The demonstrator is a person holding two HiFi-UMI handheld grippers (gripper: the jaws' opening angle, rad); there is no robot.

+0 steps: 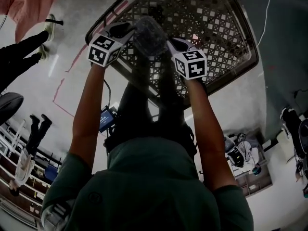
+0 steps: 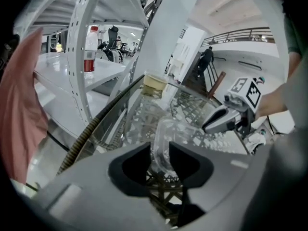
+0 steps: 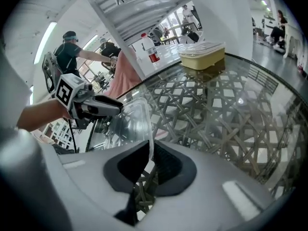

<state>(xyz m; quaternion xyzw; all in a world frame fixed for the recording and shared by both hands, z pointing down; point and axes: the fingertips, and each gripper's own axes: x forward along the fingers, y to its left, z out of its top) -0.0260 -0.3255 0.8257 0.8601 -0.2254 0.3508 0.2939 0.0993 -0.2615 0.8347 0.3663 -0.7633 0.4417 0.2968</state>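
Left hand-held gripper [image 2: 159, 160] is clamping the left wall of a clear plastic tub [image 1: 150, 35], jaws closed on the thin plastic. Right hand-held gripper [image 3: 150, 160] is pinching the opposite rim of the same tub, jaws nearly together on it. Tub is hanging between the two over the near edge of the round glass worktop with a lattice base [image 1: 216, 28]. Can't tell if it's touching the glass. Pale yellow lidded box [image 3: 202, 55] is sitting at the far side of the worktop. Clear bottle with a red label [image 3: 151, 49] is standing on a white surface beyond.
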